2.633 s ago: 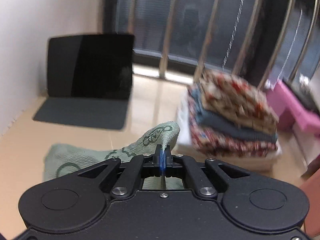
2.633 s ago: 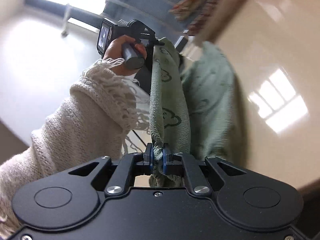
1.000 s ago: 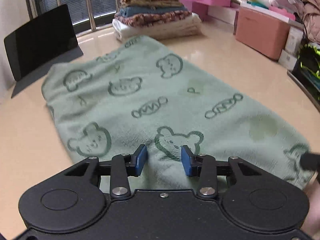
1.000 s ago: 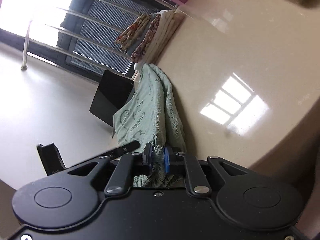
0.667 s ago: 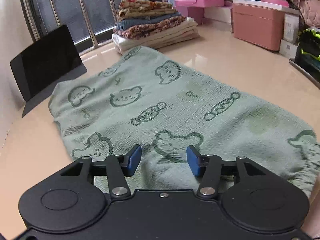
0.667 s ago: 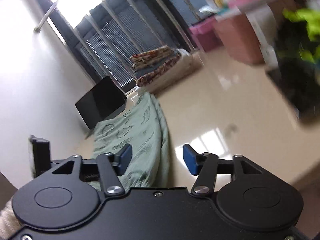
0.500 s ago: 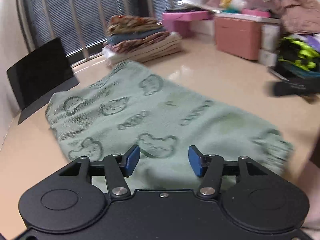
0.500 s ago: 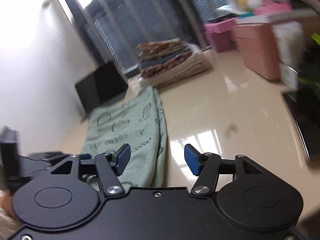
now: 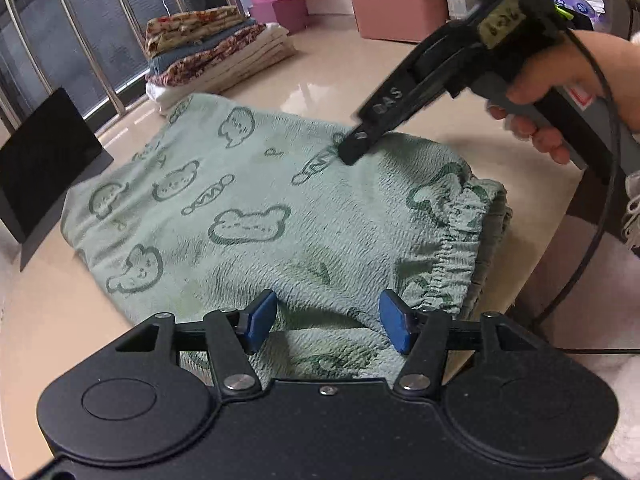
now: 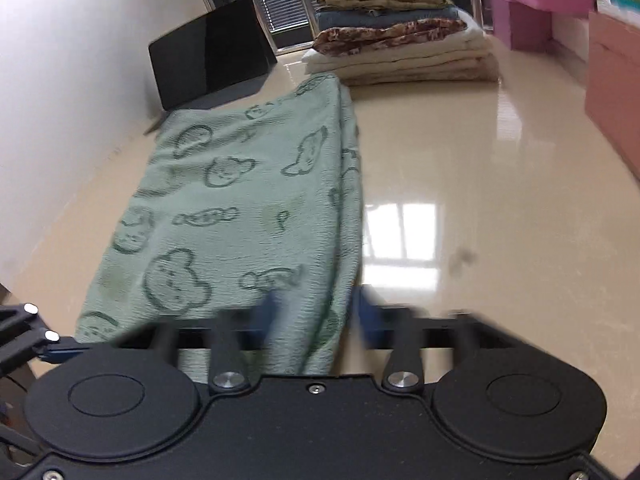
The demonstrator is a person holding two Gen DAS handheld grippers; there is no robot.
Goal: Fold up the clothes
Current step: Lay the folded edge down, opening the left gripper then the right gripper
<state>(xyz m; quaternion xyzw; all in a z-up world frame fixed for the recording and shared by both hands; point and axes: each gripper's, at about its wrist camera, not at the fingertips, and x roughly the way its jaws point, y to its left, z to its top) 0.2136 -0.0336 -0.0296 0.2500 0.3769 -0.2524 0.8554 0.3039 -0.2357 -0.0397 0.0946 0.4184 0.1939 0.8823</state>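
Note:
Green bear-print trousers (image 9: pixel 280 208) lie folded lengthwise on the beige table (image 9: pixel 400 80), their elastic waistband (image 9: pixel 456 240) at the near right edge. My left gripper (image 9: pixel 326 316) is open, its blue pads just above the near hem. My right gripper reaches in from the right in the left wrist view, its fingertip (image 9: pixel 356 146) over the cloth's far edge. In the right wrist view the trousers (image 10: pixel 240 208) run away from me, and my right gripper (image 10: pixel 316 312) is open over their right folded edge, blurred by motion.
A stack of folded clothes (image 9: pixel 216 52) sits at the far end of the table, also in the right wrist view (image 10: pixel 400 36). A black tablet (image 9: pixel 44 152) leans by the wall at left. Pink boxes (image 9: pixel 396 0) stand at the back right. The table edge is near right.
Both grippers let go of the trousers, which now lie flat on the table. The right gripper swung round and over the cloth. The left gripper opened wider and drew back to the near hem.

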